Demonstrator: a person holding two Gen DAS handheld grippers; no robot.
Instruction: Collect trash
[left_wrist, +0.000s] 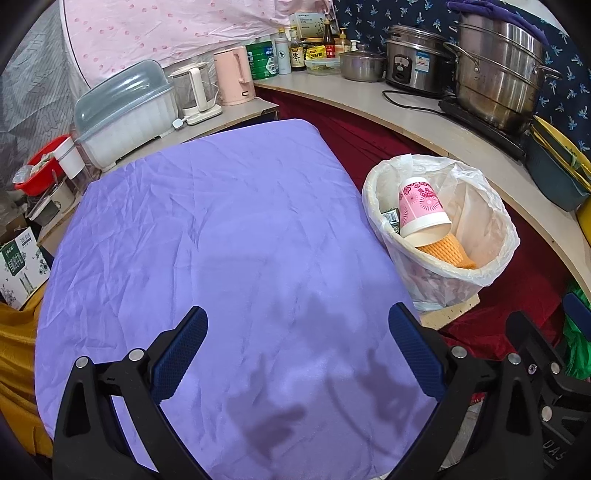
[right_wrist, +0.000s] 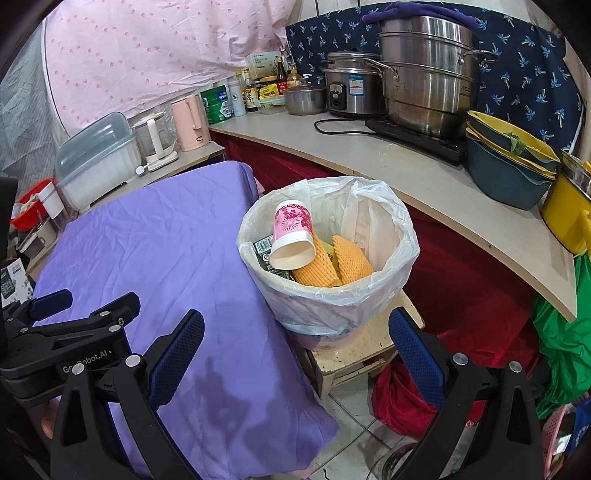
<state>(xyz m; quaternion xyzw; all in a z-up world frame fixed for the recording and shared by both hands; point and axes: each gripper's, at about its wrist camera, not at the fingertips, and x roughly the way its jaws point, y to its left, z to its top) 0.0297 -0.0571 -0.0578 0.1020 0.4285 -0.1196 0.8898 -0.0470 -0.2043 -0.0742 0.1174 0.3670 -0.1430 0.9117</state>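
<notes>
**Trash all in the bin — table looks cleared**

Trash here means a pink paper cup, two orange foam nets and a dark barcoded carton, and all of it lies inside the bag-lined bin. The cup rests on its side at the bin's left, mouth toward the camera, leaning on the nets; the carton is wedged beneath it against the left wall. The bin stands on a small wooden stool, just beside the right edge of the purple-covered table.

On the table's cloth nothing is left to pick up, so the collecting seems finished, as far as these views reach — whatever lies beyond them cannot be judged.

The right gripper hangs near the bin's front, lower than its rim, fingers spread wide and holding nothing; the bin's base shows between them. The left gripper, further left of the bin over the bare cloth, is likewise spread and empty, well apart from the trash.
</notes>
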